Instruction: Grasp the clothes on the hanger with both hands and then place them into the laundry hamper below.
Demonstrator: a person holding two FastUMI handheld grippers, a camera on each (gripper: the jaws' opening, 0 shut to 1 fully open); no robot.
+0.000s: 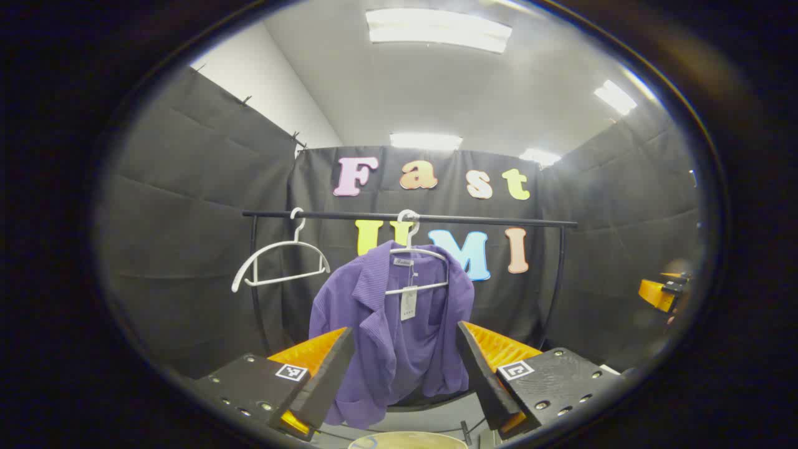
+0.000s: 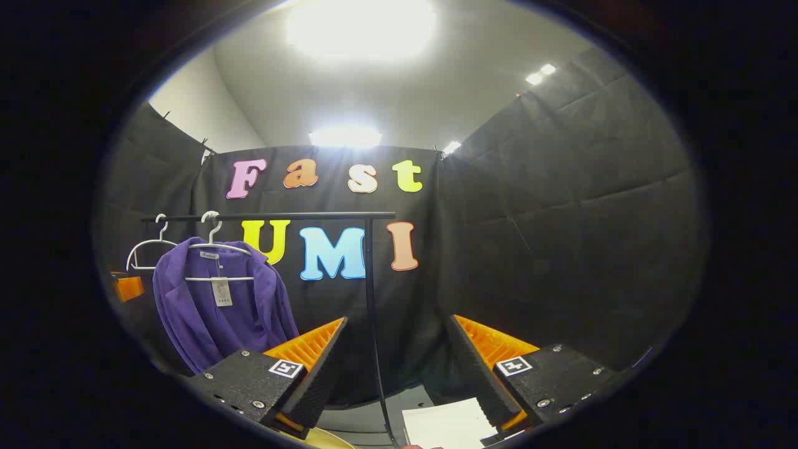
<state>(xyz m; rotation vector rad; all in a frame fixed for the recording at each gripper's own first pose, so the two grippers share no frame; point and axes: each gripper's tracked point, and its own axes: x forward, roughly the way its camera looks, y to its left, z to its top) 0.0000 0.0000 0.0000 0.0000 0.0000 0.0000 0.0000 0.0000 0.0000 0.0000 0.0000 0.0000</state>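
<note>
Shirt: purple shirt (image 1: 394,330) hangs on a white hanger (image 1: 416,268) from the black rail (image 1: 411,217), front open, a tag dangling at the collar.
Left gripper: the left gripper (image 1: 405,368) faces the shirt head-on — its fingers stand wide apart, the cloth showing in the gap between them but farther back, not touched.
Right gripper: the right gripper (image 2: 394,365) has its fingers spread too, holding nothing; it points at the rail's right upright (image 2: 372,312), with the shirt (image 2: 221,305) well off to its left.
Spare hanger: an empty white hanger (image 1: 278,262) hangs just left of the shirt.
Hamper: a pale round rim (image 1: 408,440) shows below the shirt — likely the hamper.
Paper: white sheet (image 2: 450,423) lies low by the right gripper.
</note>
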